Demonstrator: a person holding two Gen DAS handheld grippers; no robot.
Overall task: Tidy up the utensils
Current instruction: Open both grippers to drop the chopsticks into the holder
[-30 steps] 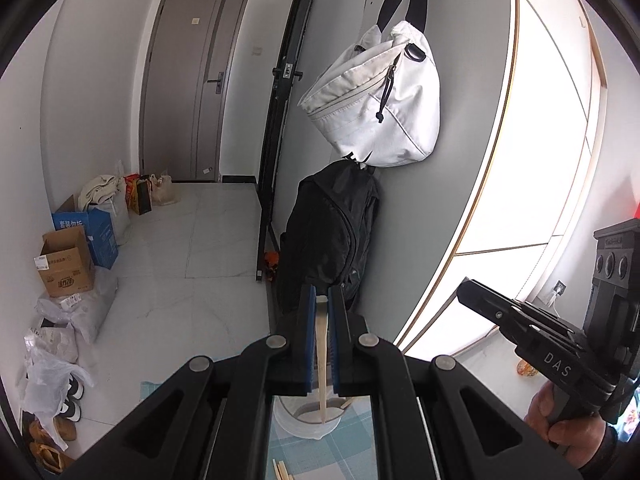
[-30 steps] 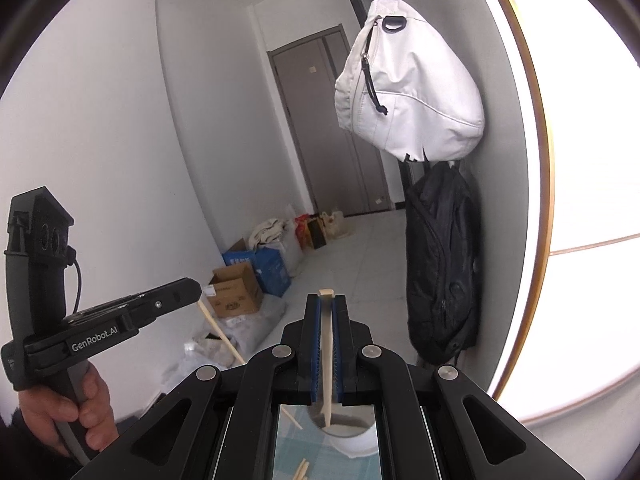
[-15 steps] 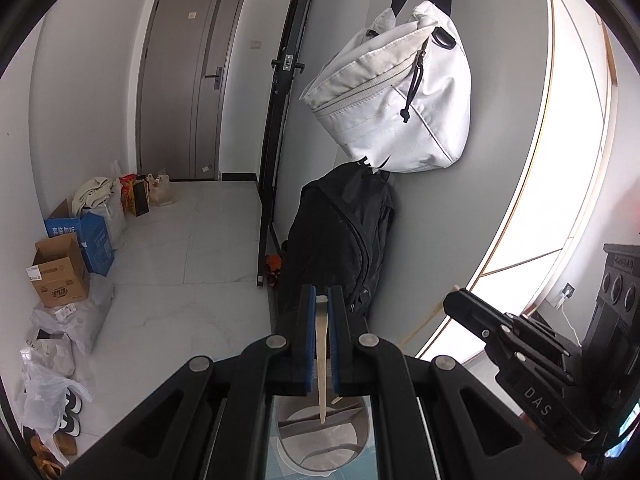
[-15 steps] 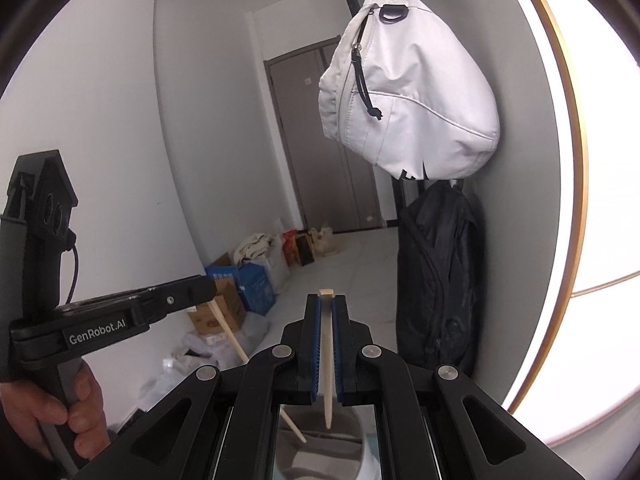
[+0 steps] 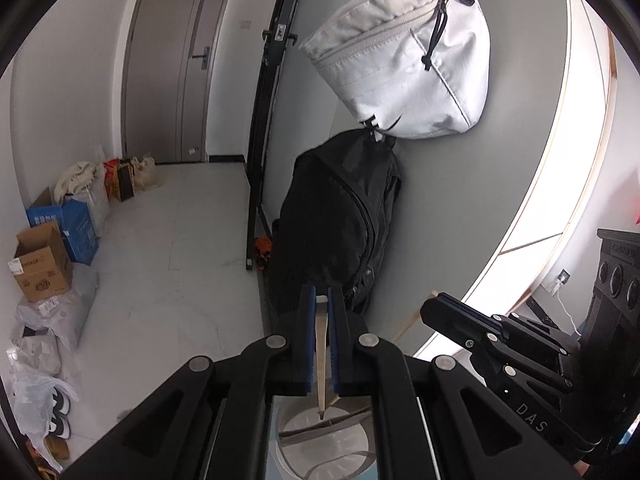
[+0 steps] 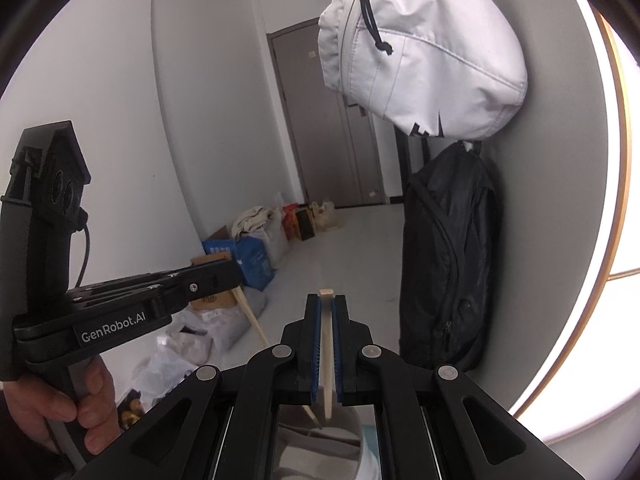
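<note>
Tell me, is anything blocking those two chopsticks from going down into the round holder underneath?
Nothing visible is. The left gripper and right gripper each pinch a chopstick, tips hanging over the open mouth of the holder. The two sticks angle toward each other and might touch.

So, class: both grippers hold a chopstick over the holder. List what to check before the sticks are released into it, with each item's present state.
1. Left gripper shut on its chopstick: ok.
2. Right gripper shut on its chopstick: ok.
3. Left chopstick tip over the holder opening: ok.
4. Right chopstick tip over the holder: ok.
5. Tips already touching the holder's bottom: cannot tell.
6. The two sticks clear of each other: cannot tell; they look crossed near the tips.
</note>
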